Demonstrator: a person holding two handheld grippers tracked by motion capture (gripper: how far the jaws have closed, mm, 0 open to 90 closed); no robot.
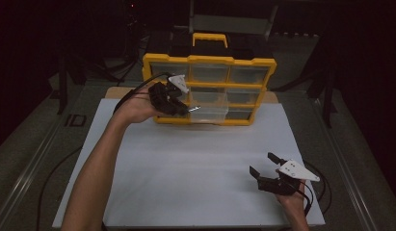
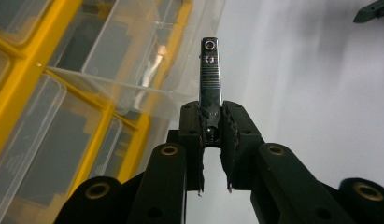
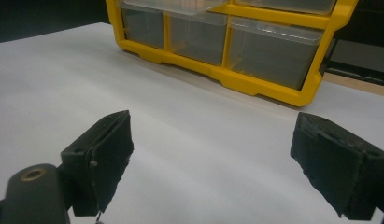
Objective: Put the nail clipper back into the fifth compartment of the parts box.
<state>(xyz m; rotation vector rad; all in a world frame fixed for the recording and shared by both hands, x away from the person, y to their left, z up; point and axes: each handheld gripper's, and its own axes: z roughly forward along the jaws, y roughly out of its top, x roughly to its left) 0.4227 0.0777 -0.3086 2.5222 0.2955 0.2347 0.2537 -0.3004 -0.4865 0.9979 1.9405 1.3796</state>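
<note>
Forearm (image 1: 97, 168) of the person comes up the left side of the high view to the left tongs (image 1: 183, 108), which sit right in front of the yellow organiser (image 1: 157, 60), at its lower-left drawers. Left tongs are narrow, clamped on a small shiny metal piece, looks like a nail clipper (image 2: 210, 79). In the left gripper view the pads (image 2: 229, 133) squeeze its lower end from both sides & the rest sticks straight out past the tips, ridged face toward the cam, small ring at the far end. Clipper tip (image 1: 195, 108) in the high view pokes toward a clear drawer (image 1: 210, 113) that's pulled partway out of the bottom row; same drawer (image 2: 133, 60) shows left of the clipper in the left gripper view, clipper held off the white counter (image 1: 195, 168), not touching the plastic as far as I can tell. Organiser stands upright at the far edge of the counter, yellow frame, clear bins in rows, yellow handle (image 1: 210, 38) on top.

Middle of the counter is bare white.

Right side: right tongs (image 1: 264, 164) low near the front-right corner, well apart from the organiser, held by the other hand (image 1: 292, 199). Wide apart, nothing between the pads (image 3: 108, 154); right gripper view has white counter in the gap w/ the organiser (image 3: 273, 91) beyond.
</note>
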